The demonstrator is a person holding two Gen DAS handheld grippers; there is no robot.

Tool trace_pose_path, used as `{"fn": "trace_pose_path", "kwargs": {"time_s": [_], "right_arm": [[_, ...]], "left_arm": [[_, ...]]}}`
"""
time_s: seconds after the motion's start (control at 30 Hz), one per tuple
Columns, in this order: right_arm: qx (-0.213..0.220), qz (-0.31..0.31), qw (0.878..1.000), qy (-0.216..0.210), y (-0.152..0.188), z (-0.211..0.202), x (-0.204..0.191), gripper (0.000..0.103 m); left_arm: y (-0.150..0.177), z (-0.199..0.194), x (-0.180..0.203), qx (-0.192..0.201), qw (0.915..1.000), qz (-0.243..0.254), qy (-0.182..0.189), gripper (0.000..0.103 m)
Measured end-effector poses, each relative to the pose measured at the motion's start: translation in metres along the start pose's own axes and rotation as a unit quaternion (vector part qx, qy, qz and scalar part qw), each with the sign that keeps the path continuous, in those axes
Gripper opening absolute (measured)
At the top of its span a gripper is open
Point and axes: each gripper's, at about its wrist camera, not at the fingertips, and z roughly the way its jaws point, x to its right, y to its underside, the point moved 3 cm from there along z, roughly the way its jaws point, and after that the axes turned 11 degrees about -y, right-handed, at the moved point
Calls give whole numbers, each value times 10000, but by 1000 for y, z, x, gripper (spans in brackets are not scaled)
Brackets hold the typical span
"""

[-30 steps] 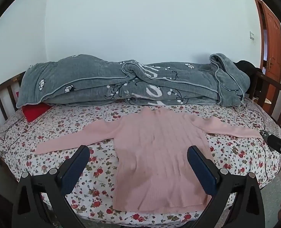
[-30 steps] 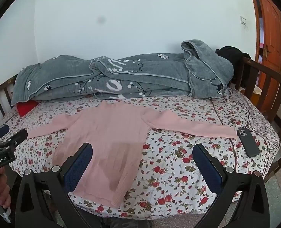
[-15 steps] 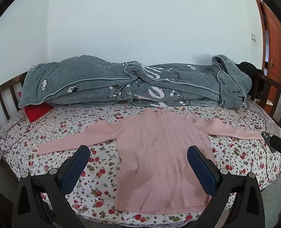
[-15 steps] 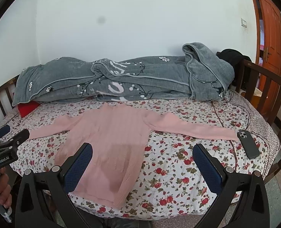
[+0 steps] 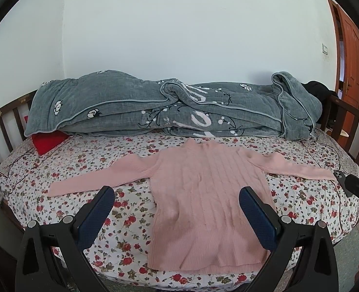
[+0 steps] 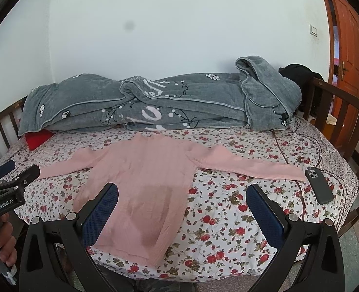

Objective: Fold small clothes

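Note:
A pink knit sweater [image 5: 203,194] lies flat on the floral bedsheet [image 5: 65,194], neck toward the wall, both sleeves spread out sideways. It also shows in the right wrist view [image 6: 145,185]. My left gripper [image 5: 177,196] is open and empty, held off the bed's front edge over the sweater's left side and hem. My right gripper [image 6: 183,196] is open and empty, held off the front edge near the sweater's right side. The left gripper shows at the left edge of the right wrist view [image 6: 14,175].
A rolled grey quilt [image 5: 169,112] lies along the wall behind the sweater. A red cushion [image 5: 48,141] sticks out under its left end. A dark phone [image 6: 319,188] lies by the right sleeve's cuff. Wooden bed rails [image 6: 339,121] stand at both ends. An orange door [image 6: 347,36] is at the right.
Both grippers have drawn back and risen slightly, so the bed and sweater sit a little lower and farther in both views. The sweater has not moved.

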Motion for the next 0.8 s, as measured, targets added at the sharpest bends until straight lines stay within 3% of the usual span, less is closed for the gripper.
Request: {"fn": "trace_pose_path", "kwargs": {"time_s": [0.8], "right_arm": [[46,6,10000,-56,0,-1,-6,103]], "left_arm": [[4,1,-8,-21,10000,-86,-28,103]]}}
